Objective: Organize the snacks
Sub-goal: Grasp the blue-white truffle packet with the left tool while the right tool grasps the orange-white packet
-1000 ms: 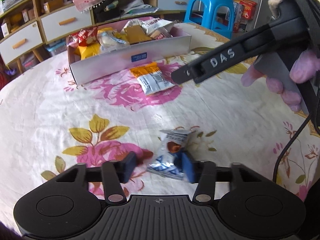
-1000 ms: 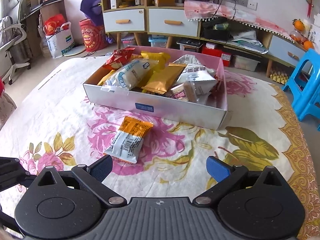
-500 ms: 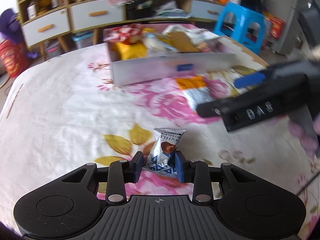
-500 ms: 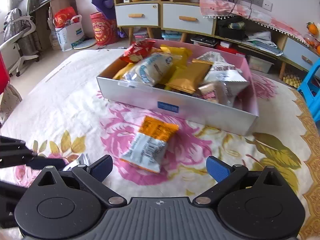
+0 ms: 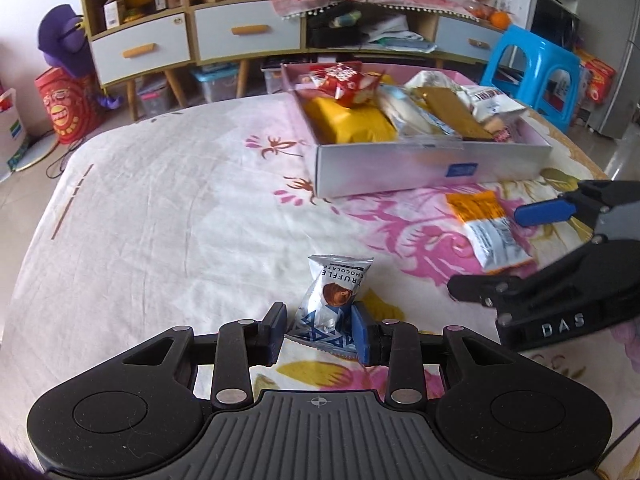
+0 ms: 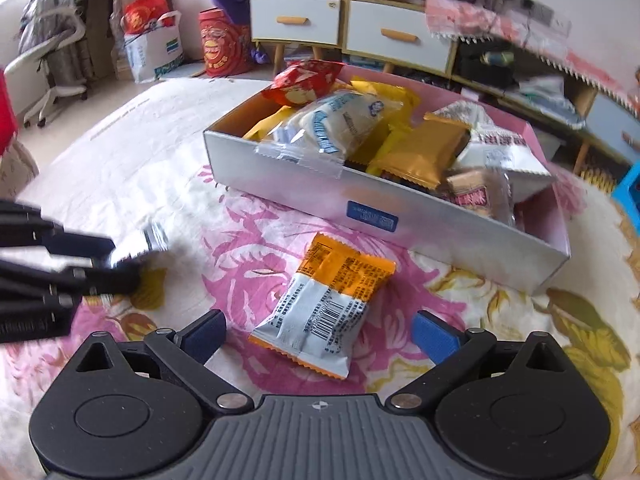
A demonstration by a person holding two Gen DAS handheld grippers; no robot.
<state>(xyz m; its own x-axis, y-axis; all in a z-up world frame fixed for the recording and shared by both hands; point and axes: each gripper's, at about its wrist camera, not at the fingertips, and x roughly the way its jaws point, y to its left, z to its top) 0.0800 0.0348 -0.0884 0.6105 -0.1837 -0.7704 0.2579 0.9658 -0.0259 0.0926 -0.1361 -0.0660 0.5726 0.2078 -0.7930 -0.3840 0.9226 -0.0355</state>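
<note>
My left gripper (image 5: 318, 330) is shut on the lower end of a silver-blue truffle chocolate packet (image 5: 334, 292), held over the floral tablecloth. An orange-and-white snack packet (image 6: 324, 312) lies flat on the cloth, between and just ahead of my right gripper's (image 6: 320, 336) wide-open blue pads, untouched. The white cardboard box (image 6: 304, 196), pink inside, holds several snack packets behind it. In the left wrist view the right gripper (image 5: 486, 252) hovers open over the orange packet (image 5: 486, 228). The right wrist view shows the left gripper (image 6: 120, 262) at the left edge with the silver packet (image 6: 150, 240).
The box (image 5: 400, 168) sits at the table's far right side. Beyond the round table stand a low cabinet with drawers (image 5: 240, 36), a blue plastic stool (image 5: 536, 64) and red bags (image 6: 220, 40) on the floor. White cloth stretches left of the box.
The left gripper closed on the chocolate packet and carried it across the table as its view swung toward the box. The right gripper came down closer over the orange packet.
</note>
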